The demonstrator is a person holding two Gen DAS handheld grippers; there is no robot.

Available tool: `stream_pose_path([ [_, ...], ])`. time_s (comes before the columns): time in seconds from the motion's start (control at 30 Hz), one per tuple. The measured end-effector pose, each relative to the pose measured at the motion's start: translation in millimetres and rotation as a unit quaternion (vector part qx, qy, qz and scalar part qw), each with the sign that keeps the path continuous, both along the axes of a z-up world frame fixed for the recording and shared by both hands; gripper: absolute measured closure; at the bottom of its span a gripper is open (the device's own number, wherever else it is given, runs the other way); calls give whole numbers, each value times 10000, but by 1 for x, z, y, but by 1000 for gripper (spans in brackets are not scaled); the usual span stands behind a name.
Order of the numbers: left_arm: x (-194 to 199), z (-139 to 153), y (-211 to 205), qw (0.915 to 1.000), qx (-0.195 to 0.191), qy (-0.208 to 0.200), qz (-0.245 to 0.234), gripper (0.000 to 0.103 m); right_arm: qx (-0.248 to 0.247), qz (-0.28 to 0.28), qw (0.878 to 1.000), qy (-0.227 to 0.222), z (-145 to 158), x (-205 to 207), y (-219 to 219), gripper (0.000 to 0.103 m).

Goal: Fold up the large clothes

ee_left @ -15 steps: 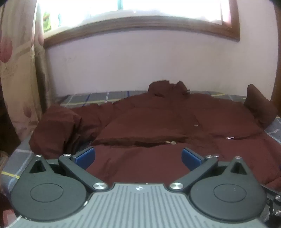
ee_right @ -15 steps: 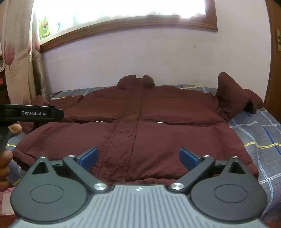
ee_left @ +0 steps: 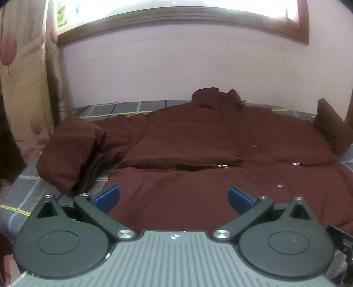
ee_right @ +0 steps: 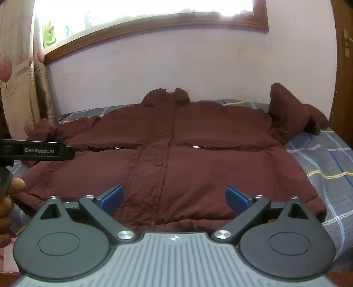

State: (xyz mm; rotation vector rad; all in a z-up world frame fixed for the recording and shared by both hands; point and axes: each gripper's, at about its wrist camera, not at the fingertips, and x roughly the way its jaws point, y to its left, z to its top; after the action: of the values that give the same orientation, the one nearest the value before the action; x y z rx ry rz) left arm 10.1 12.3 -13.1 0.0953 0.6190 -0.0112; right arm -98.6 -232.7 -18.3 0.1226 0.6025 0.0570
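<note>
Lying spread face up on the bed, the maroon jacket covers most of the grey plaid bedsheet, its collar toward the pale wall and its hem nearest the cameras. Relative to the jacket's centre placket, one sleeve is bunched up at the far right corner against the wall, and the other sleeve is crumpled in a heap at the left edge of the body. Two pocket zips run across the chest on either side of the placket.

The right tongs hover low over the hem near the placket, blue pads spread wide apart with nothing between them. The left tongs hang over the jacket's left front panel, just beside the heaped sleeve, likewise spread apart and holding nothing. In the right wrist view the left device's black body, lettered "GenRobot.AI", juts in left of the jacket, with the person's left hand gripping below it.

Beyond the collar, a wooden-framed window sits high on the wall, and a floral curtain hangs to the left of the jacket.
</note>
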Motion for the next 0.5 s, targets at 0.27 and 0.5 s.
stream_pose_path([
  [0.27,1,-8,21,9979,362,-402,367,0,650,553,9963,-89,0,1,-2,4],
  [0.5,21,-27,68,9881,976,-614,1022,5,681,646,9954,178,-9,8,7,4],
])
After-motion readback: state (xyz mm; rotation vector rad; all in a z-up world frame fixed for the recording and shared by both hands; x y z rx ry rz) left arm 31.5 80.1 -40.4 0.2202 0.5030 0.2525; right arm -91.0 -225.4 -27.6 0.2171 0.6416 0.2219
